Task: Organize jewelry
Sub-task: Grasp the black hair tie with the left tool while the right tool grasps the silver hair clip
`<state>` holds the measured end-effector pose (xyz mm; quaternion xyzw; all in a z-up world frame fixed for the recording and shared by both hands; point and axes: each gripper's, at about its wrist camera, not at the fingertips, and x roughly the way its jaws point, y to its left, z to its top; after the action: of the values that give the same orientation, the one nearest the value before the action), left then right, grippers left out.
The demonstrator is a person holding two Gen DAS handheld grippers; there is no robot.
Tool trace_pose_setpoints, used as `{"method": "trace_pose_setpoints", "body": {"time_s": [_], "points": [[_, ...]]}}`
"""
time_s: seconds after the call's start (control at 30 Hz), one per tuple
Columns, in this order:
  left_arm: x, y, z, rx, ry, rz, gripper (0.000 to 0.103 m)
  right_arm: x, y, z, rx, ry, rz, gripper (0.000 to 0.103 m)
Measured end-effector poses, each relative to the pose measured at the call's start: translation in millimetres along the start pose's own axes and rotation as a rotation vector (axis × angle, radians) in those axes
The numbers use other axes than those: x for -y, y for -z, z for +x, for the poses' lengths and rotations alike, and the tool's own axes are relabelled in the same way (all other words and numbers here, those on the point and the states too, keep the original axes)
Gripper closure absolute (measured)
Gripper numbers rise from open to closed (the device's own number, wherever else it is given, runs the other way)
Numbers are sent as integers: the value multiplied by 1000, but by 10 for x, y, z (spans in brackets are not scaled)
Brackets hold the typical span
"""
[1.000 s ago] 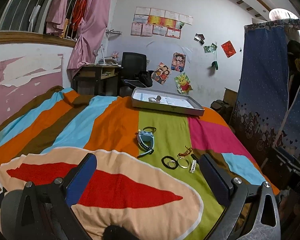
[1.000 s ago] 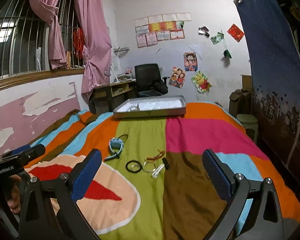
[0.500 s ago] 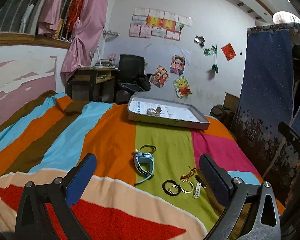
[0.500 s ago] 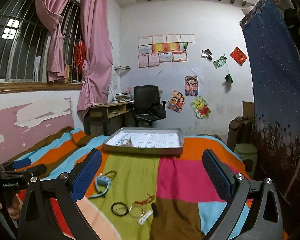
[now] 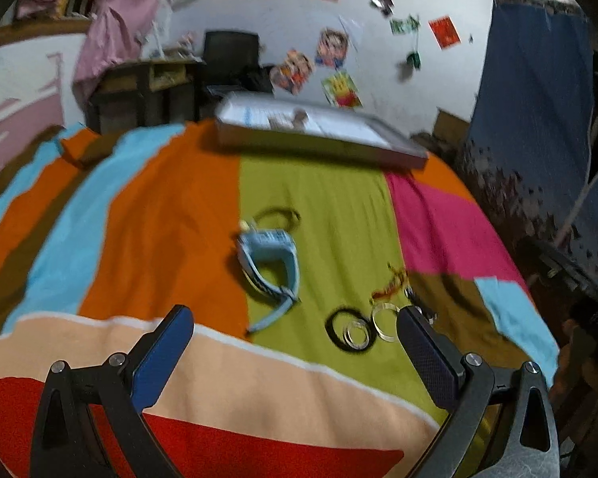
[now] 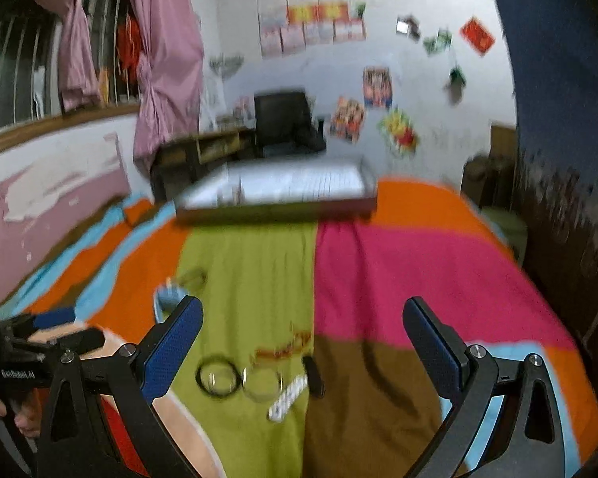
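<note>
Both views are motion-blurred. The left gripper (image 5: 295, 318) hangs above the striped bedspread (image 5: 171, 207) with its jaws spread wide and nothing between them. The right gripper (image 6: 301, 310) is likewise spread wide and empty, over the green and brown patches.

The jewelry lies loose on the green stripe. A light blue watch (image 5: 269, 265) rests with its strap curled, and a thin dark loop (image 5: 279, 215) lies just beyond it. Nearer the grippers a black ring (image 6: 216, 376) encloses a smaller clear ring (image 5: 356, 330), touching a larger clear ring (image 6: 262, 383) beside it. A red-and-gold cord piece (image 6: 287, 348) lies just past the clear ring. A small white beaded piece (image 6: 287, 398) and a short black bar (image 6: 313, 374) sit at the green–brown border (detail too blurred to identify further).

A grey tray (image 5: 319, 143) sits at the far end of the bed, well apart from the loose pieces, with a small object (image 5: 299, 117) inside it.
</note>
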<state>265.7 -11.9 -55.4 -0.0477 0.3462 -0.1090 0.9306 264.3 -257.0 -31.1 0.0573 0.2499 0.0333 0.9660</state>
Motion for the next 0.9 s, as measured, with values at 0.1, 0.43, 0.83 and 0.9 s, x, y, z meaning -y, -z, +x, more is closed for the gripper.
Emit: {"method": "trace_pose_setpoints", "body": {"time_s": [0.1, 0.43, 0.83, 0.9], "points": [[58, 54, 199, -74, 42, 17, 14, 24, 206, 234, -117, 0, -16, 13], [140, 197, 871, -295, 209, -26, 72, 73, 715, 820, -368, -92, 27, 49], [84, 182, 1355, -370, 193, -111, 82, -50, 860, 1095, -408, -95, 37, 49], [109, 181, 1388, -374, 181, -94, 86, -39, 868, 1120, -414, -95, 44, 49]]}}
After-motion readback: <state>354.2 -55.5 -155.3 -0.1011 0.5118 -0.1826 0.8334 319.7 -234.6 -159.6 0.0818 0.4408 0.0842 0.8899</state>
